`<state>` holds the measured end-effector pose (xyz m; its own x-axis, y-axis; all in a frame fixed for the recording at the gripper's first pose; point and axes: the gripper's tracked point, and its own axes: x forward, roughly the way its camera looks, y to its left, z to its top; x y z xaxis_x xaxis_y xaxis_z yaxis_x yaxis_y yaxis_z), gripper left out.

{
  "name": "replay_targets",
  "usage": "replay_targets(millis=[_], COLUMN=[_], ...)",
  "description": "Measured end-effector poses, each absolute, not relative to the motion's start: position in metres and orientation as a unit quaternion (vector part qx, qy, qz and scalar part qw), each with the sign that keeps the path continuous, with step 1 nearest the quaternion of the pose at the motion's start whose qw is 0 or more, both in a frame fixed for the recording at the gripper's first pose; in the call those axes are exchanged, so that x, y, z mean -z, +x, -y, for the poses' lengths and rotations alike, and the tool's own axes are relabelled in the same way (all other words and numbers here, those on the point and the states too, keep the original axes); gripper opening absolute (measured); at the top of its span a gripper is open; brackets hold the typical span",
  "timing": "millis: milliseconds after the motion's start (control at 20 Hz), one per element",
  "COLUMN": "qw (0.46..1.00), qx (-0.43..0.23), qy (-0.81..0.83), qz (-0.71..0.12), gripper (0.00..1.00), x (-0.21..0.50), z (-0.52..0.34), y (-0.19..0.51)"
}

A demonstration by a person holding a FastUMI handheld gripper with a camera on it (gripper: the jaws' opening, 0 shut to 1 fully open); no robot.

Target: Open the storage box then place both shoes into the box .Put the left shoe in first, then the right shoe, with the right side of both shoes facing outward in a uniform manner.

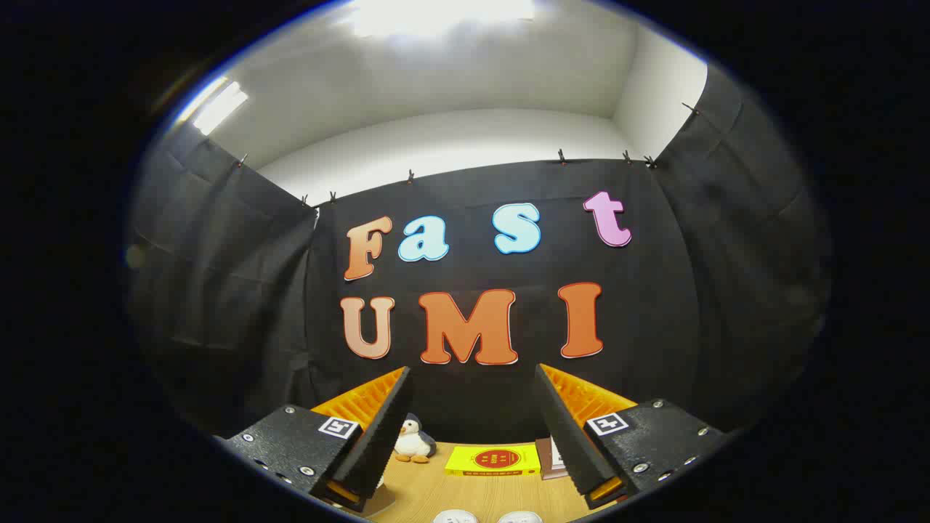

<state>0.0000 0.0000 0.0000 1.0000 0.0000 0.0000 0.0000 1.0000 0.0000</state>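
My gripper (472, 407) is held up over a wooden table (472, 494), its two fingers spread wide apart with nothing between them. Low down between the fingers, two white rounded shapes (488, 517) peek in at the near side of the table; they may be the tops of the shoes, but too little shows to tell. I see no storage box here.
Against the black cloth wall at the back of the table stand a small penguin toy (413, 441), a yellow book (494, 460) lying flat and another book (550, 457) just beside the right finger.
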Motion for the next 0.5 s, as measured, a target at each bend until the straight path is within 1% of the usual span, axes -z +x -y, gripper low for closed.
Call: replay_targets(millis=[300,500], qw=[1.0,1.0], qx=[-0.013,-0.008], qy=[0.006,0.007], qz=[-0.017,-0.017], gripper=[0.98,0.98], x=[0.008,0.009], z=[-0.009,-0.007], y=[0.008,0.013])
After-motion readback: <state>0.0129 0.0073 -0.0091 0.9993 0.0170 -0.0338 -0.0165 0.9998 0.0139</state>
